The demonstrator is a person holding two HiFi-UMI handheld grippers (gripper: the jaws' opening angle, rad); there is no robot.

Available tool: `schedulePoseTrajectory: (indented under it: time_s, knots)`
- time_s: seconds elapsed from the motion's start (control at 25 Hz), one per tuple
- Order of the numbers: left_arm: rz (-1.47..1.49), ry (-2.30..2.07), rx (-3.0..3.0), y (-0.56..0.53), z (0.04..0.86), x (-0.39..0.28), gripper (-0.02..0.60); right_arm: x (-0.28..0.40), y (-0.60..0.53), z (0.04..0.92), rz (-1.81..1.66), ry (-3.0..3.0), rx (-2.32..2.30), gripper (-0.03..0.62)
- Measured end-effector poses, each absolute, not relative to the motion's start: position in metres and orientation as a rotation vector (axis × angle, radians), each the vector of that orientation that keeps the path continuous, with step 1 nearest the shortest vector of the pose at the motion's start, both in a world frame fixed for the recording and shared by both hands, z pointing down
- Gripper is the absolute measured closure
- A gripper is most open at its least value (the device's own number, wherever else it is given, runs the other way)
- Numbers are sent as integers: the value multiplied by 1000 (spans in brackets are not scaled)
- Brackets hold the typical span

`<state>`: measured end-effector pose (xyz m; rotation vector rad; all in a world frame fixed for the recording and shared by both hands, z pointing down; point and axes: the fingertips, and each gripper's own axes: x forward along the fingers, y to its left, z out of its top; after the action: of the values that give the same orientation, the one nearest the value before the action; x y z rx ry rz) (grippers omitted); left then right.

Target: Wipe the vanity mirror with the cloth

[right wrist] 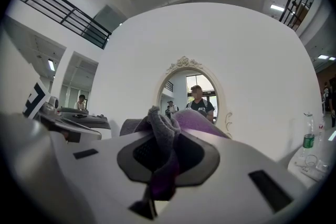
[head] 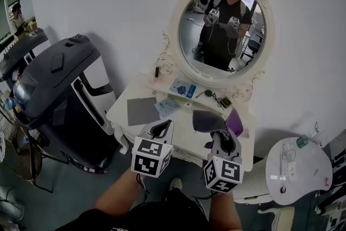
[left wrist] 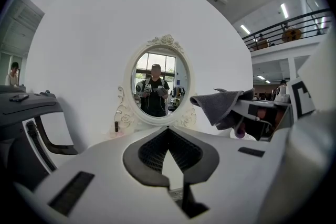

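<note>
Two-jawed and empty, the left gripper (head: 161,129) has its jaws pressed together, likely idle as a spare. Beside it the right gripper (head: 226,142) pinches the grey-and-purple cloth (head: 208,120), bunched upward so a loose fold can meet glass. Past the white dressing table (head: 121,108), well apart from the cloth, stands the oval vanity mirror (head: 221,30), not yet touched.

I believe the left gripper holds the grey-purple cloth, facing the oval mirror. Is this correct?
Wrong side: it is the right gripper that holds the grey-purple cloth, facing the oval mirror, as the right gripper view shows.
</note>
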<state>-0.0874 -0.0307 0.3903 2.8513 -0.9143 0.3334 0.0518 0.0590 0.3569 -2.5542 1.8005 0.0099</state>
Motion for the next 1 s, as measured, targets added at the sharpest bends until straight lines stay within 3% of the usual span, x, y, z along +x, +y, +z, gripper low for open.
schedulePoseTrajectory:
  time_s: [0.44, 1.0]
  knots:
    - [406, -900, 2899, -77, 399, -41, 581, 107, 15, 369, 4, 1740, -2547, 551]
    - [436, -913, 2941, -170, 385, 58, 581, 222, -93, 311, 208, 1712, -2519, 551]
